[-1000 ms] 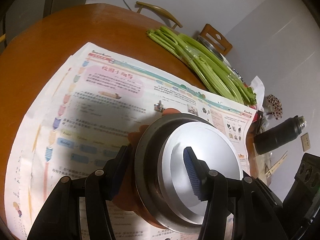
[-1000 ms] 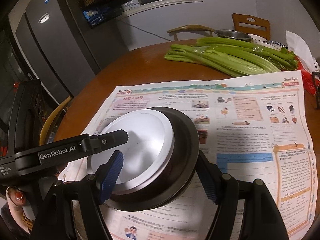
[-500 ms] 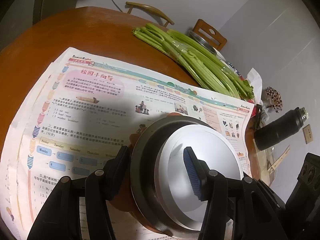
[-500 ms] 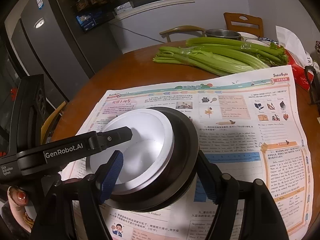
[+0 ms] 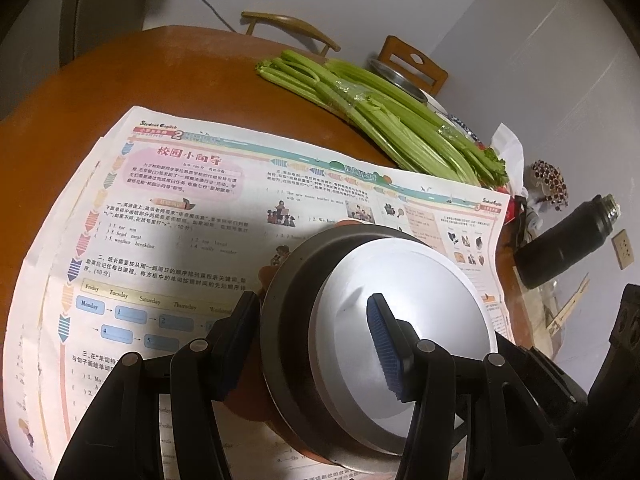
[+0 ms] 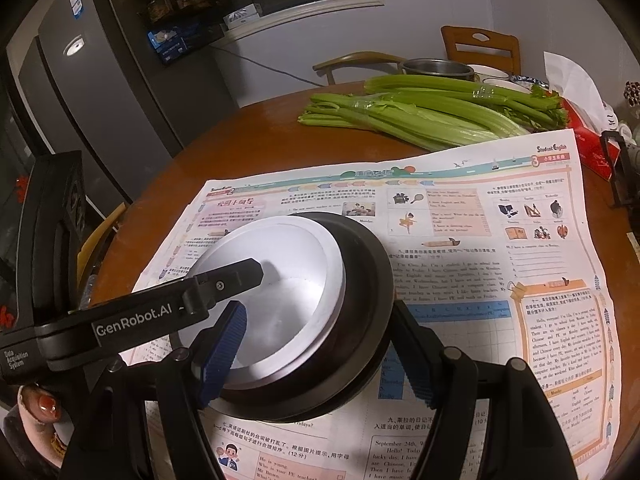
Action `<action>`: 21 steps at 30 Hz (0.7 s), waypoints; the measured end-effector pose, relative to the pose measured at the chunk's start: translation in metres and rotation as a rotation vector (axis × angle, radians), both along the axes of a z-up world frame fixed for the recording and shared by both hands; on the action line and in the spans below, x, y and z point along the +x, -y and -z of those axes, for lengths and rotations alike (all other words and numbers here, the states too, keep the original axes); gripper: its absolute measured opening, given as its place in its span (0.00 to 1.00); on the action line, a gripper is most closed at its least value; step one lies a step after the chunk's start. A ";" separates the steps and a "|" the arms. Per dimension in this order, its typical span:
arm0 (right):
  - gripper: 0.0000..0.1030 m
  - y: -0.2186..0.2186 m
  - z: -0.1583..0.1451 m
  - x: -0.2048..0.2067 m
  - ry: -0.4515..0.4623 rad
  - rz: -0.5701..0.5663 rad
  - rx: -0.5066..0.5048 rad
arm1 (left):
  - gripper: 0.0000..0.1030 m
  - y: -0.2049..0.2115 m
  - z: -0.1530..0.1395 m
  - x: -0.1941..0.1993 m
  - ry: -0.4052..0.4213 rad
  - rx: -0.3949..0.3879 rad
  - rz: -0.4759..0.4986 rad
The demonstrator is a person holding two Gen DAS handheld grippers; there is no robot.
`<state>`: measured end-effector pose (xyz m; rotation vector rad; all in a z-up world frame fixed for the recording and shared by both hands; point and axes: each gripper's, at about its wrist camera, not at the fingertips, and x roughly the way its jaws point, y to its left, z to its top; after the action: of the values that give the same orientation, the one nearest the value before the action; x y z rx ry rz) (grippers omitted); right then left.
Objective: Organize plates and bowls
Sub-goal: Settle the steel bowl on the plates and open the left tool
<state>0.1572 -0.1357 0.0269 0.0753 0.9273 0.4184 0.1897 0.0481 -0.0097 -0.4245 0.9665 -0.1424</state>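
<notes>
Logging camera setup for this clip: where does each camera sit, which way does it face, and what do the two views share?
Left wrist: on the left gripper, looking down along its fingers at the stacked bowls, clamped on the rim; celery and a dark bottle beyond.
Right wrist: on the right gripper, gripping the opposite rim; the left gripper's finger and a fingertip show, fridge behind.
Shared: bowls, newspaper, celery, round table.

Warm, dim indoor light falls from above; my tongs throw a broad grey shadow across the newspaper [image 5: 192,216]. The pale bowl [image 6: 280,280] glares softly. Fisheye bending curves the table [image 5: 100,80] edge, and corners go black.
</notes>
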 end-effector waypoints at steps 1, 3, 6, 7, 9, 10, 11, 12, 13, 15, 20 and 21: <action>0.70 0.000 0.000 0.000 0.000 0.004 0.000 | 0.56 0.000 0.000 0.000 0.002 0.005 0.001; 0.70 -0.001 0.000 -0.001 0.003 0.009 -0.006 | 0.56 -0.001 0.000 -0.001 0.002 0.005 0.003; 0.70 -0.002 -0.002 -0.002 0.011 0.014 -0.019 | 0.56 -0.003 -0.002 -0.004 0.012 0.001 0.003; 0.70 -0.003 -0.003 -0.003 0.015 0.015 -0.023 | 0.56 -0.004 -0.003 -0.004 0.014 0.001 0.001; 0.70 -0.004 -0.003 -0.003 0.016 0.017 -0.026 | 0.56 -0.007 -0.005 -0.007 0.019 0.005 -0.005; 0.70 -0.004 -0.004 -0.003 0.018 0.017 -0.027 | 0.56 -0.009 -0.007 -0.008 0.022 0.010 -0.010; 0.70 -0.005 -0.004 -0.003 0.019 0.018 -0.031 | 0.56 -0.010 -0.008 -0.009 0.025 0.011 -0.012; 0.70 -0.006 -0.004 -0.003 0.020 0.019 -0.034 | 0.56 -0.012 -0.008 -0.010 0.026 0.011 -0.015; 0.70 -0.006 -0.004 -0.002 0.019 0.021 -0.036 | 0.56 -0.013 -0.010 -0.010 0.029 0.011 -0.018; 0.70 -0.006 -0.004 -0.003 0.020 0.024 -0.039 | 0.56 -0.016 -0.012 -0.012 0.035 0.021 -0.024; 0.70 -0.009 -0.006 -0.004 0.039 0.033 -0.064 | 0.56 -0.019 -0.017 -0.018 0.050 0.032 -0.031; 0.70 -0.010 -0.007 -0.004 0.045 0.033 -0.068 | 0.56 -0.019 -0.018 -0.019 0.052 0.034 -0.032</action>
<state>0.1531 -0.1256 0.0338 0.0187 0.8940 0.3567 0.1710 0.0675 0.0080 -0.4031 0.9096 -0.1067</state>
